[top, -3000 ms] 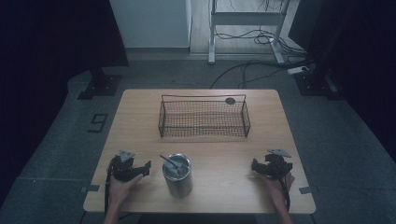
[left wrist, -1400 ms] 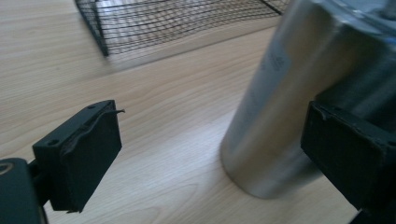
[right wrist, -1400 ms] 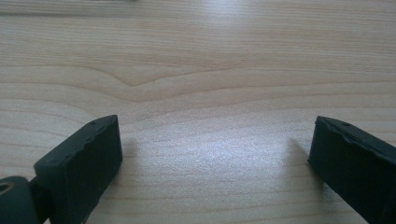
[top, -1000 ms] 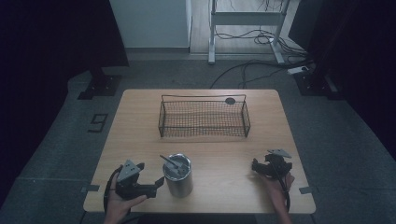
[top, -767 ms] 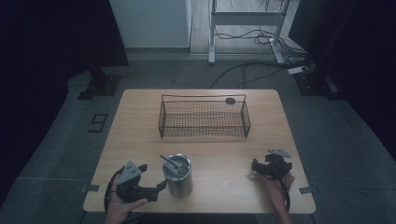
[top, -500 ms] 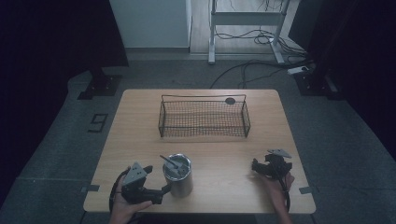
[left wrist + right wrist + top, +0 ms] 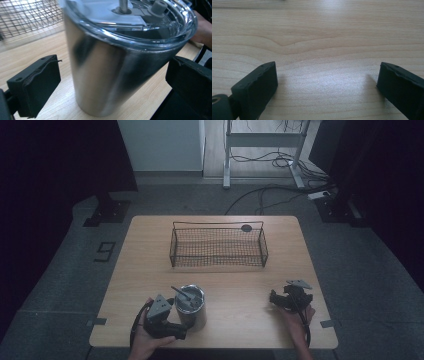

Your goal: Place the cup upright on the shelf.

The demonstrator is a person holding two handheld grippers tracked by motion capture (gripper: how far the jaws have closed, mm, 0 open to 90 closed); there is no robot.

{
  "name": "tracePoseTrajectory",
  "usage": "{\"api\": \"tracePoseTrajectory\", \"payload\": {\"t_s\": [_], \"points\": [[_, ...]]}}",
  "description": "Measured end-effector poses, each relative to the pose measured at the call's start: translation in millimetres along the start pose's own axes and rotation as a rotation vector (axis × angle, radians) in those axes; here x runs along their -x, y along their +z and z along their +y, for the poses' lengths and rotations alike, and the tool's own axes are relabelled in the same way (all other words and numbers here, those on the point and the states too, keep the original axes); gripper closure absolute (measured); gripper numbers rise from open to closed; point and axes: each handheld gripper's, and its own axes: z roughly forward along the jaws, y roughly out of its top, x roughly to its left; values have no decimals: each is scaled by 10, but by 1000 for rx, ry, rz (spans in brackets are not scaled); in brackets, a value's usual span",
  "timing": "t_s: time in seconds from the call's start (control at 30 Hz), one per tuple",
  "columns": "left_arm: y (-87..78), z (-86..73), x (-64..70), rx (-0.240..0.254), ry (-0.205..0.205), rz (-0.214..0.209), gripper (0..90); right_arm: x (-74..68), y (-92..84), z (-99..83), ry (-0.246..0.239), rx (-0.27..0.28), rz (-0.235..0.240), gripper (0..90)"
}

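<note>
A steel tumbler (image 7: 191, 307) with a clear lid and a straw stands upright near the table's front edge. My left gripper (image 7: 176, 325) is open around it; in the left gripper view the tumbler (image 7: 117, 57) stands between the two wide-apart jaws, with a gap on each side. A hand holds that gripper from below. My right gripper (image 7: 276, 299) rests at the front right of the table, open, with only bare wood (image 7: 324, 50) between its jaws.
A black wire basket (image 7: 218, 245) stands at the middle back of the wooden table (image 7: 150, 250). A small dark round thing (image 7: 246, 227) lies behind it. Cables and a metal stand (image 7: 260, 150) are on the floor beyond.
My left gripper has moved right and turned toward the tumbler, so its jaws now stand on either side of it. The right gripper has stayed still.
</note>
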Motion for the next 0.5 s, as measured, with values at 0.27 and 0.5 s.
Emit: {"api": "tracePoseTrajectory", "payload": {"t_s": [0.27, 0.5], "points": [[124, 62, 17, 2, 4, 8, 0, 0, 0, 0, 1, 0, 0, 29], [266, 99, 15, -8, 6, 19, 0, 0, 0, 0, 1, 0, -1, 30]]}}
